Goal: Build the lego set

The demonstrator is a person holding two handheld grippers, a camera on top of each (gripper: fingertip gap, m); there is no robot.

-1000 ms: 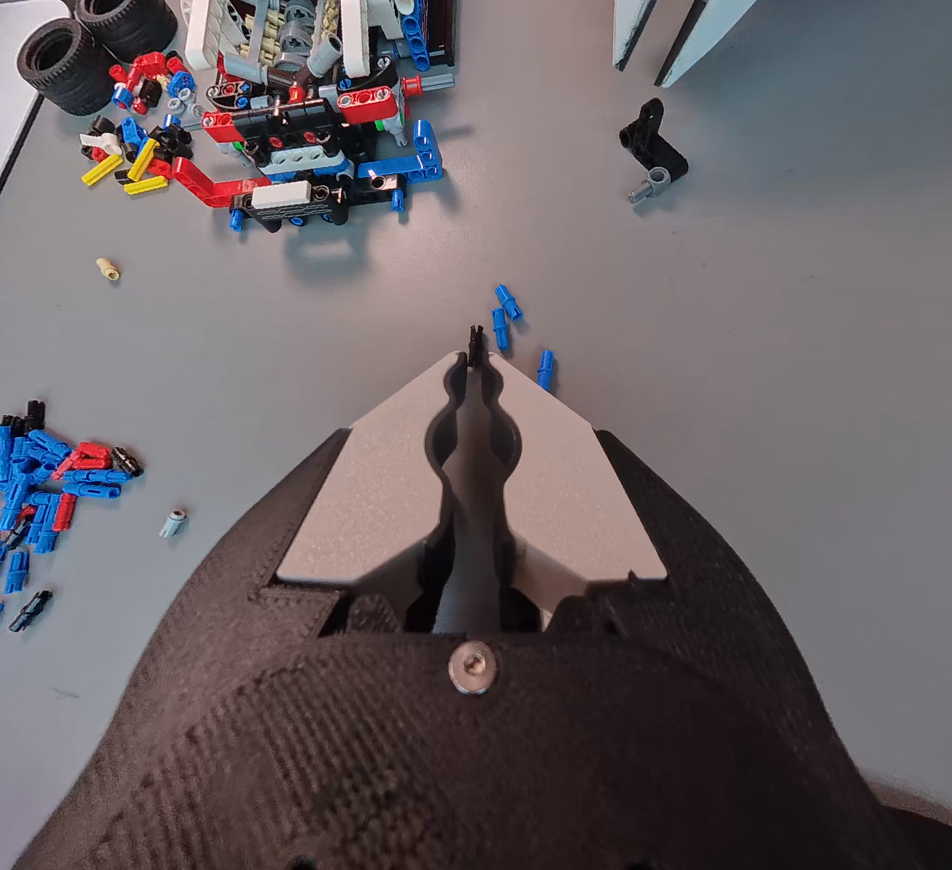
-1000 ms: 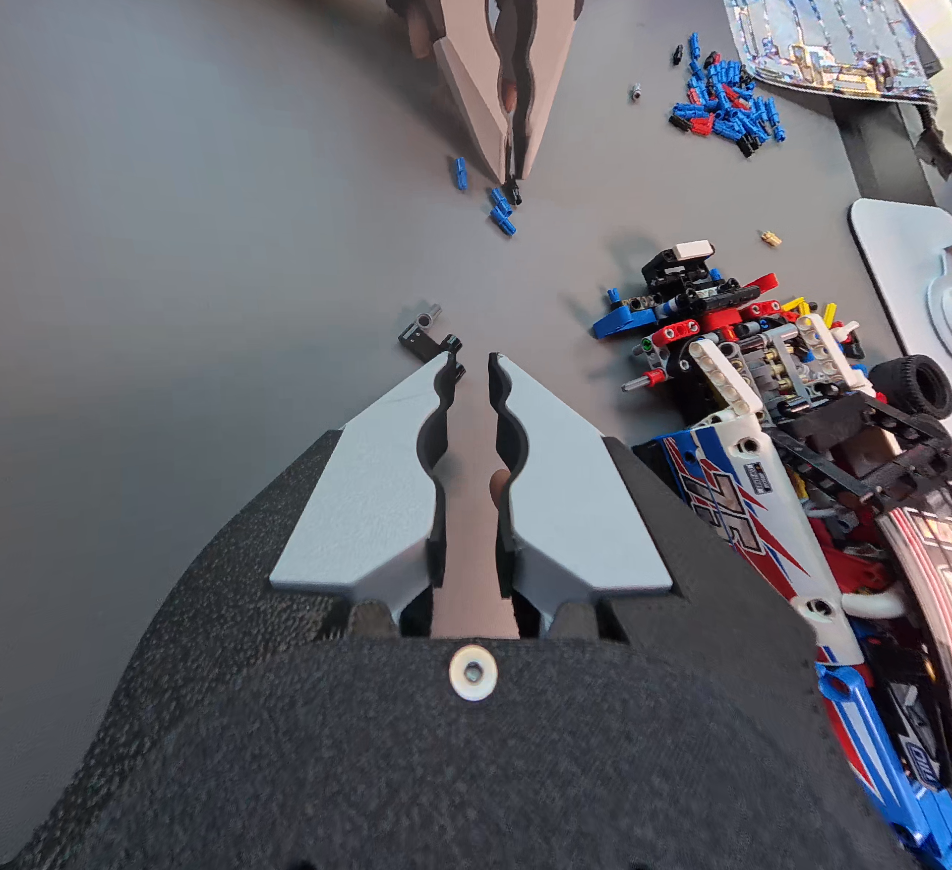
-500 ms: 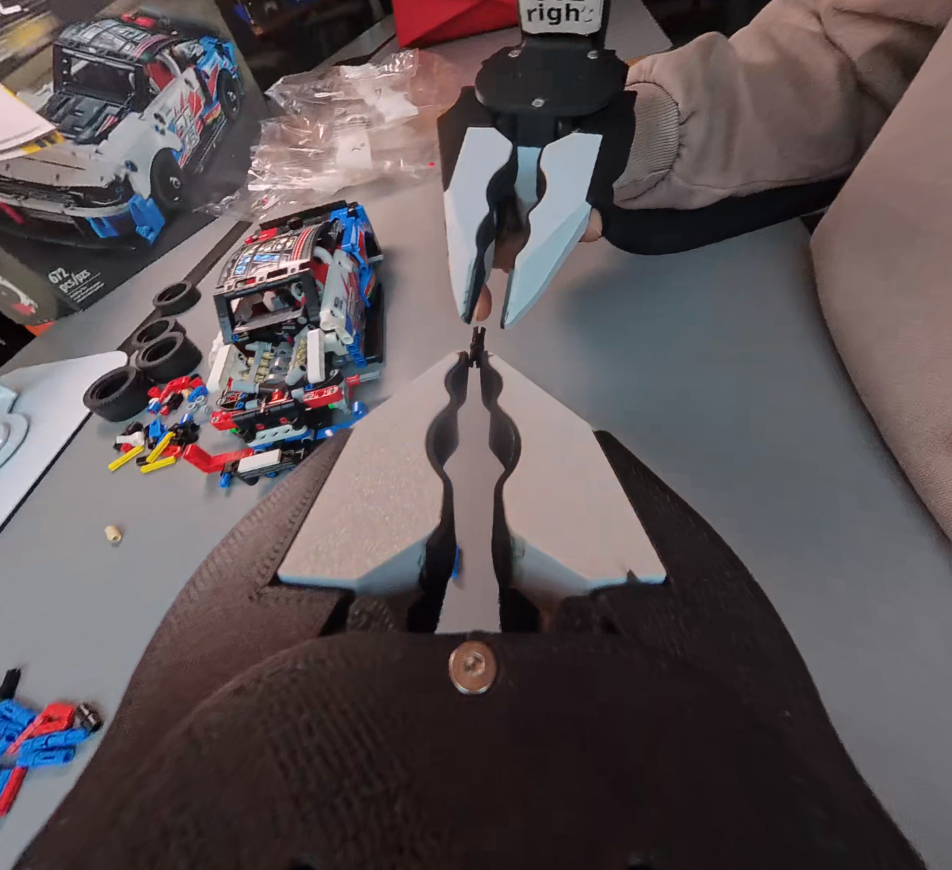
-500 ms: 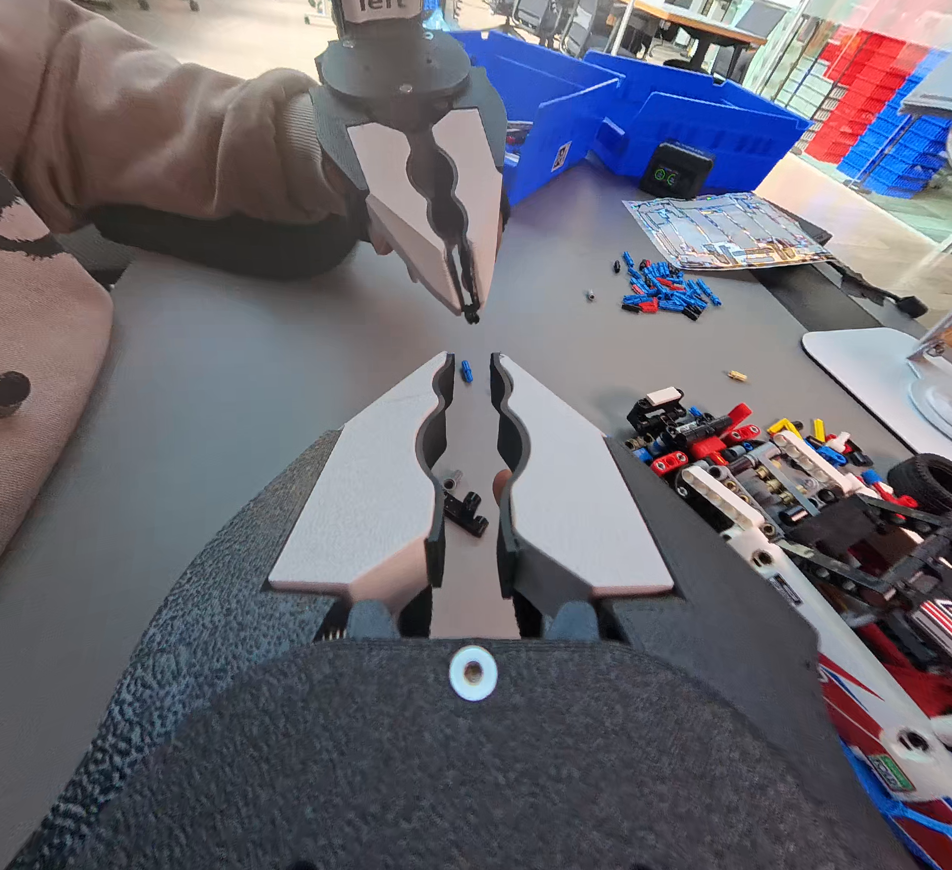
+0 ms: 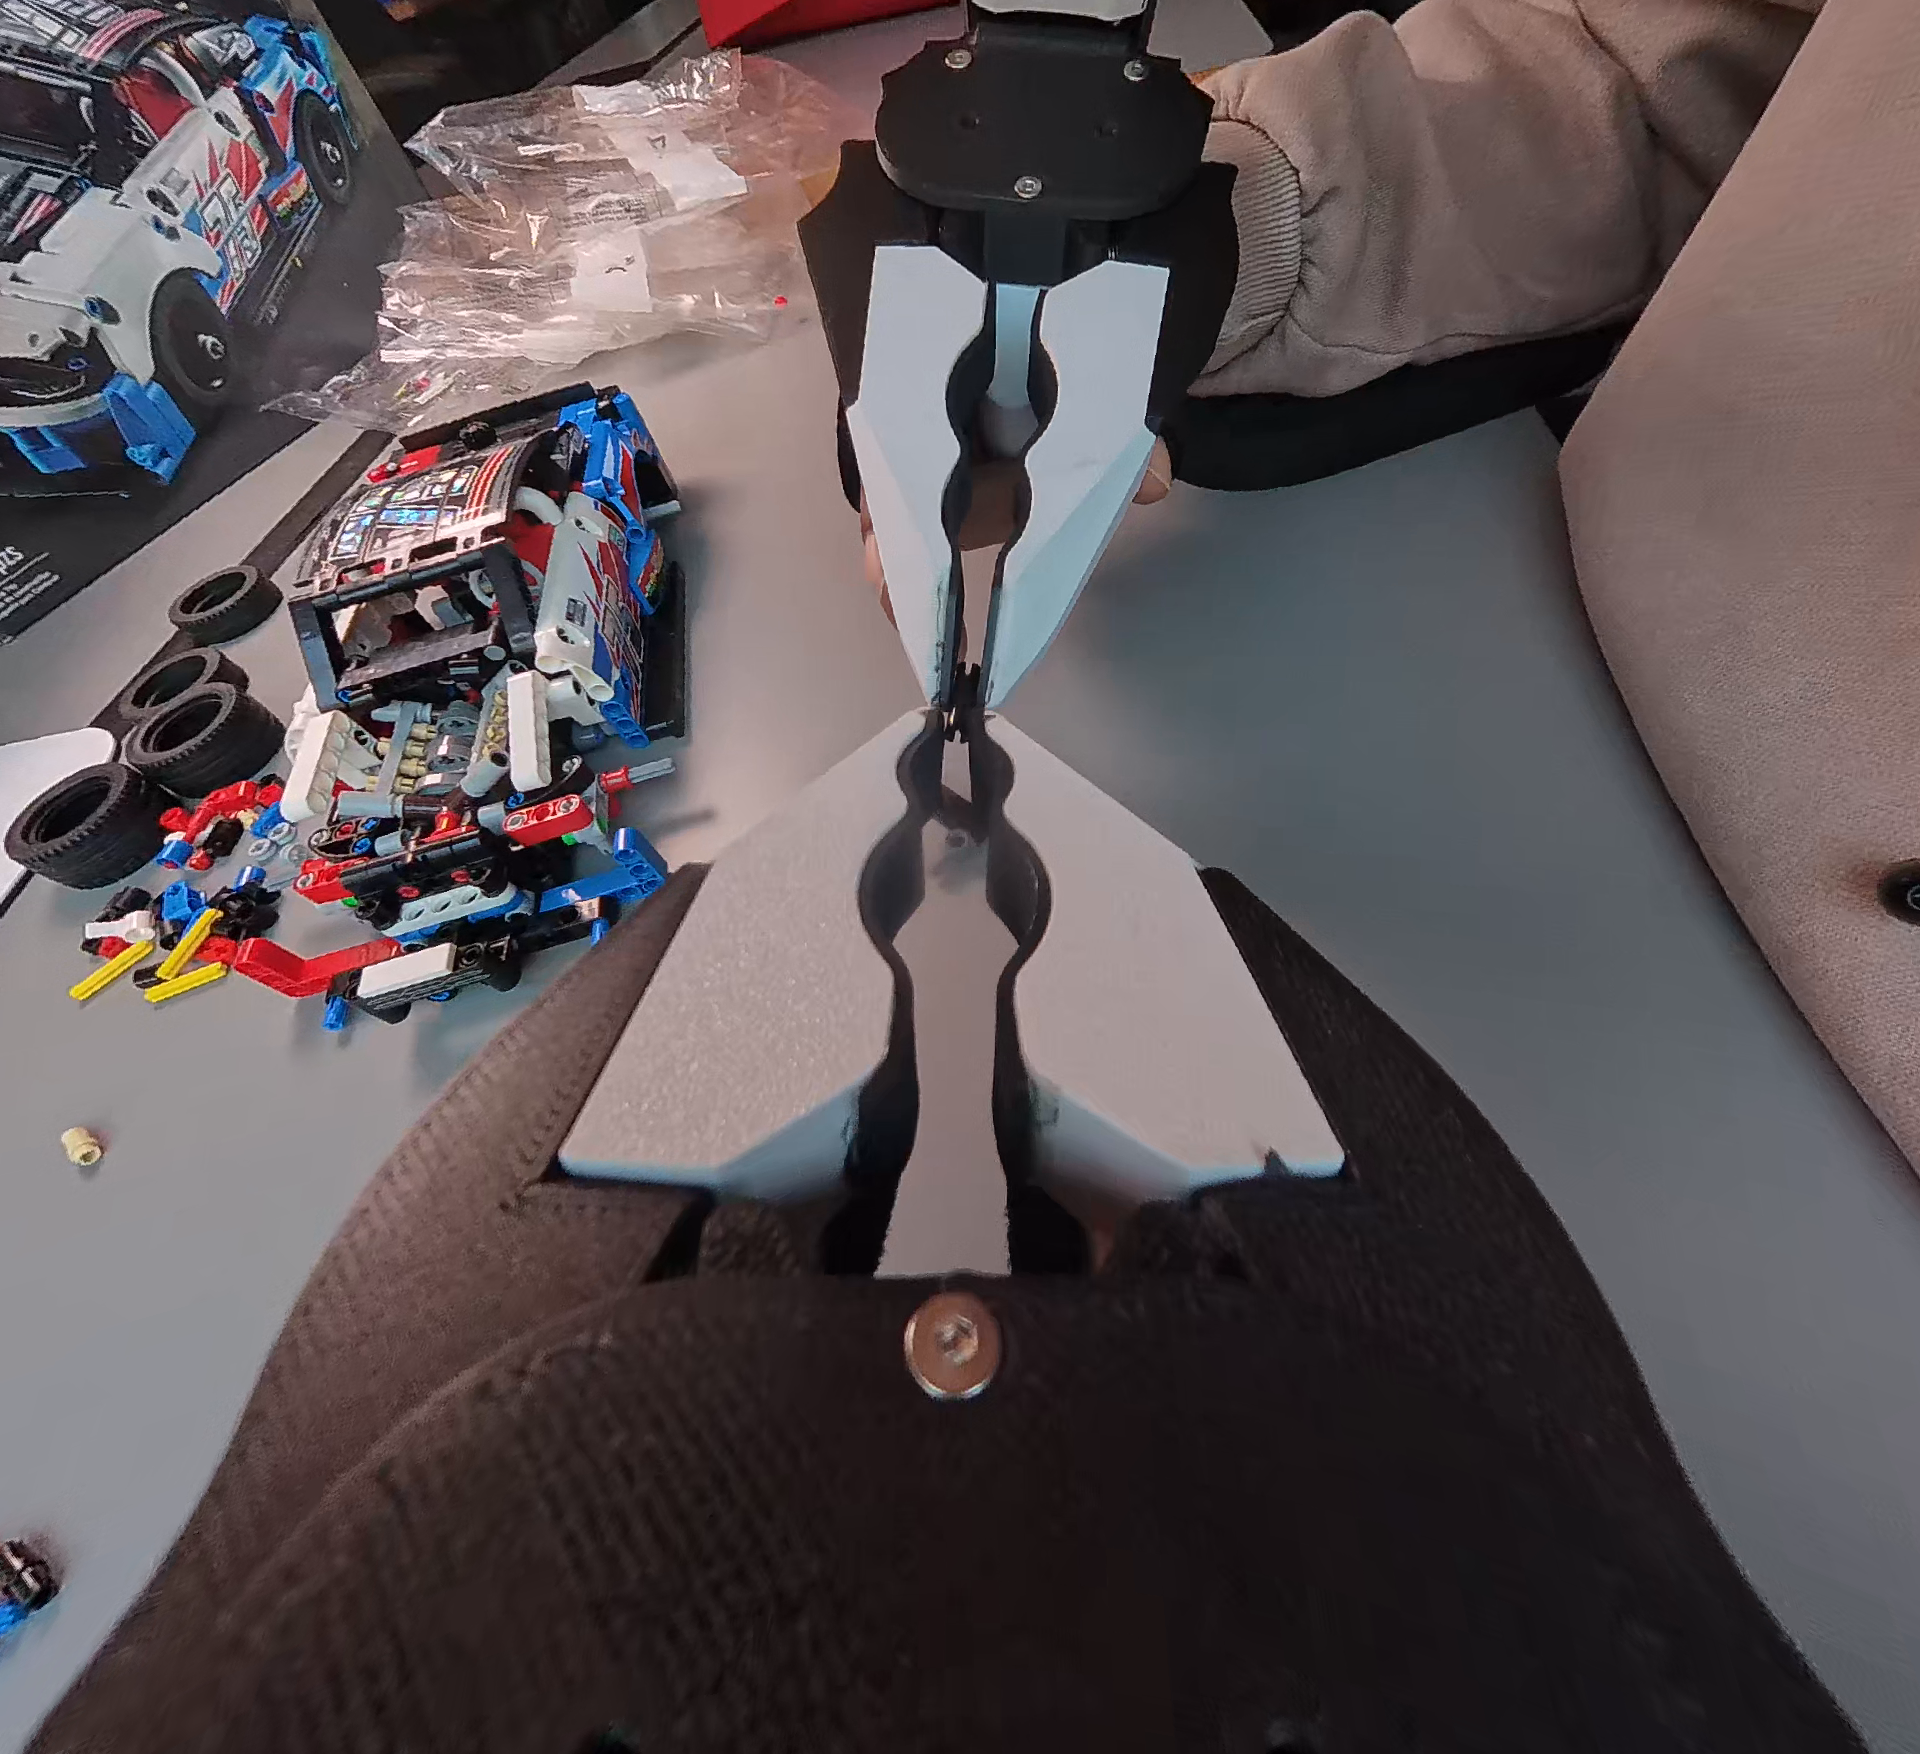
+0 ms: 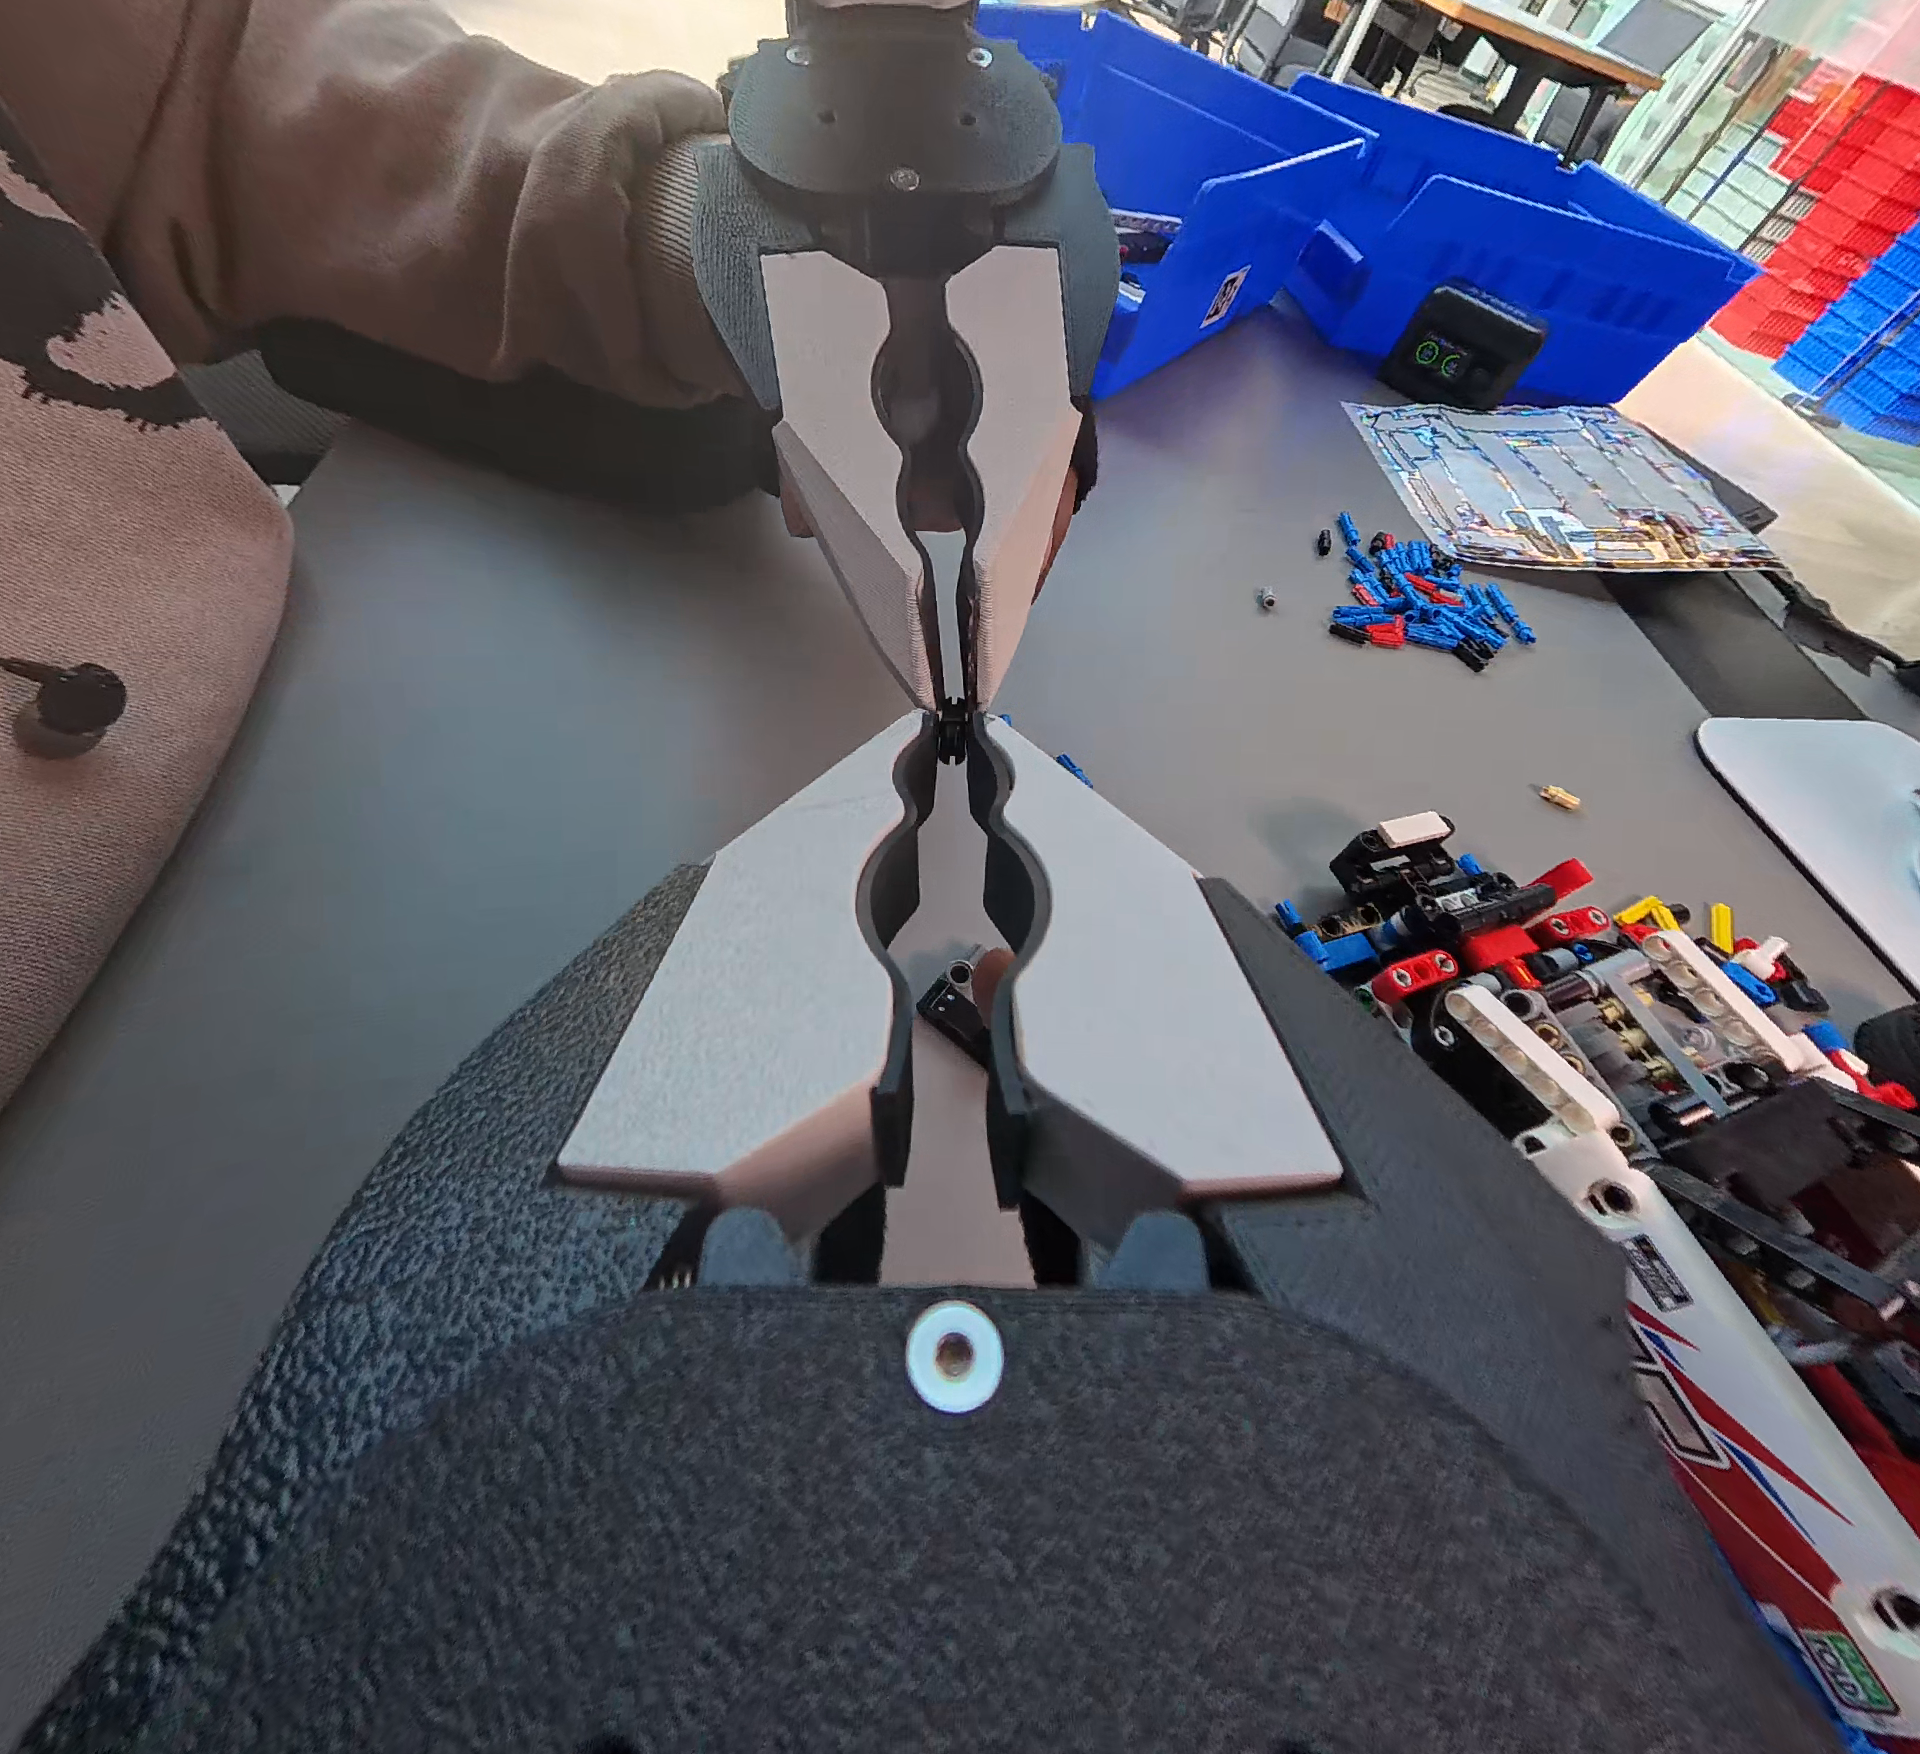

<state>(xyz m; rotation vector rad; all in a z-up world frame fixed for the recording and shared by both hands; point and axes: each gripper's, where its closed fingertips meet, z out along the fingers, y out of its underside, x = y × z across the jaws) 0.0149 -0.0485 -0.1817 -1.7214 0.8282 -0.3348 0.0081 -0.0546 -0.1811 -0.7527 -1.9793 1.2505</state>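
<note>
Now both tongs (image 5: 954, 725) (image 6: 951, 730) meet tip-to-tip, gripping one black pin (image 6: 950, 736).

Beside the half-built car (image 5: 488, 665) — blue, white and red, with striped panels — lie black tyres (image 5: 78, 821) and yellow rods (image 5: 145, 966); the tiny pin (image 6: 951, 736) looks black, perhaps — grey table (image 5: 1403, 769).
</note>
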